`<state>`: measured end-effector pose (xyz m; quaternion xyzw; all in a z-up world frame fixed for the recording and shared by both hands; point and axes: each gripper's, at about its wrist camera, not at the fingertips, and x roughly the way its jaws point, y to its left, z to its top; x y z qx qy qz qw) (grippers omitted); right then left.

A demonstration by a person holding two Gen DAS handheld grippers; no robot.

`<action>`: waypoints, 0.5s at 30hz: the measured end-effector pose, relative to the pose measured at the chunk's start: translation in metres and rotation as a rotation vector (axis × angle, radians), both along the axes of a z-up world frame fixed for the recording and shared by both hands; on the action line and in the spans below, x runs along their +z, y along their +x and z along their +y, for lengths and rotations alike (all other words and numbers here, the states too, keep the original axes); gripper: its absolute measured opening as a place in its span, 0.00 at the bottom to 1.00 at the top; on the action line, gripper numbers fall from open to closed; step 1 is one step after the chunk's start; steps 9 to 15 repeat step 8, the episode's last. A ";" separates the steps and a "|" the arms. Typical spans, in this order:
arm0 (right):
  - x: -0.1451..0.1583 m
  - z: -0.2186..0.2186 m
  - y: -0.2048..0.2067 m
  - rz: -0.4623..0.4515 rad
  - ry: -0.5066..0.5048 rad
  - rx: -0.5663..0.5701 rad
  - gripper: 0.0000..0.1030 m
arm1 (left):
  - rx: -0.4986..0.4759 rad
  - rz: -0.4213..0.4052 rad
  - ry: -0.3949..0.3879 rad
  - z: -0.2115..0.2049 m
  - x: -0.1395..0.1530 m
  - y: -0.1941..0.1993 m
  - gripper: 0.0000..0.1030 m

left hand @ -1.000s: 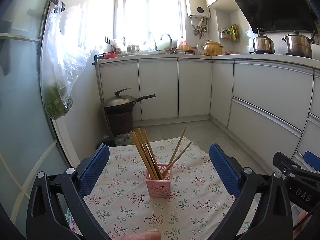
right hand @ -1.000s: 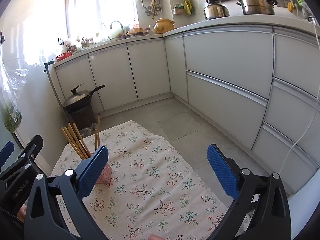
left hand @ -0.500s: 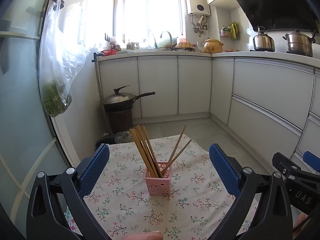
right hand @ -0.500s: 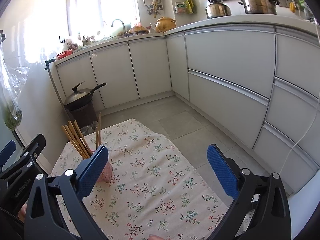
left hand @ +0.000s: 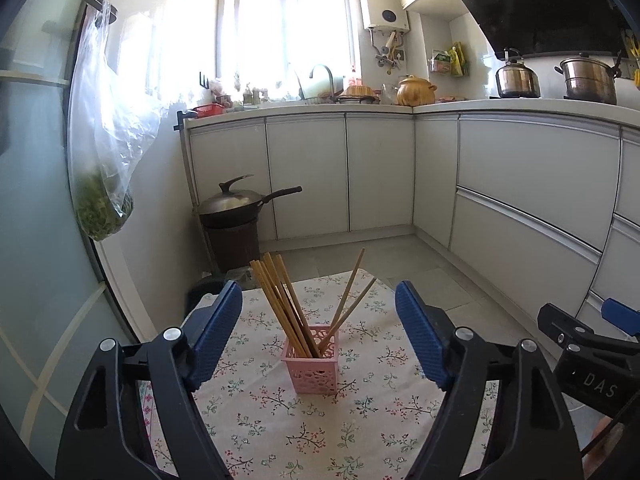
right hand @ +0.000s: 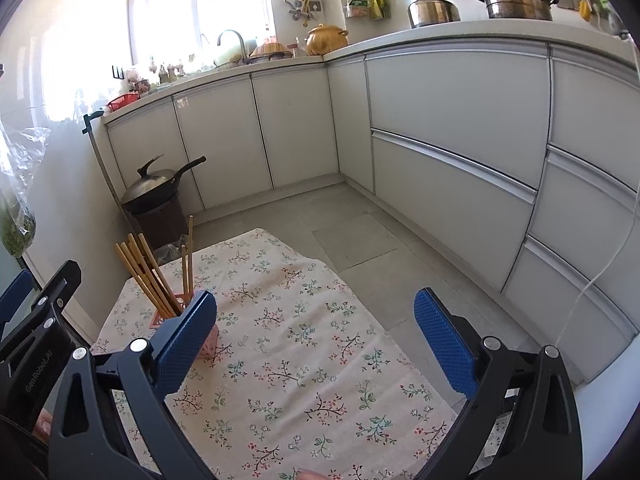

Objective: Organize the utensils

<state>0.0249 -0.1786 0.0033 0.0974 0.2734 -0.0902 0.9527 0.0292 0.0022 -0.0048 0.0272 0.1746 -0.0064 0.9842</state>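
A pink lattice holder stands on a floral tablecloth with several wooden chopsticks upright in it; two lean to the right. My left gripper is open and empty, its blue pads either side of the holder, nearer the camera. In the right wrist view the holder and chopsticks sit at the left, partly hidden behind the left pad. My right gripper is open and empty above the cloth. The left gripper's body shows at the left edge.
The table's far edge drops to a tiled floor. A lidded wok on a dark stool stands beyond the table. White cabinets line the back and right. A bag of greens hangs at the left by a glass door.
The views have drifted slightly; the holder sits a little lower and nearer in the left wrist view. Both grippers stay open and empty. The chopsticks have not moved.
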 end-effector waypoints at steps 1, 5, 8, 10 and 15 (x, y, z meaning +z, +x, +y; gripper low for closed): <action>0.000 0.000 0.000 0.000 0.001 -0.001 0.94 | 0.005 0.004 -0.008 0.002 0.000 0.000 0.81; 0.000 -0.002 -0.001 -0.003 0.005 -0.009 0.94 | 0.035 0.005 -0.008 0.005 0.003 0.000 0.93; -0.001 -0.003 -0.001 -0.002 0.007 -0.013 0.94 | 0.020 0.024 -0.015 0.004 0.002 0.001 0.93; -0.001 -0.003 -0.001 -0.002 0.007 -0.013 0.94 | 0.020 0.024 -0.015 0.004 0.002 0.001 0.93; -0.001 -0.003 -0.001 -0.002 0.007 -0.013 0.94 | 0.020 0.024 -0.015 0.004 0.002 0.001 0.93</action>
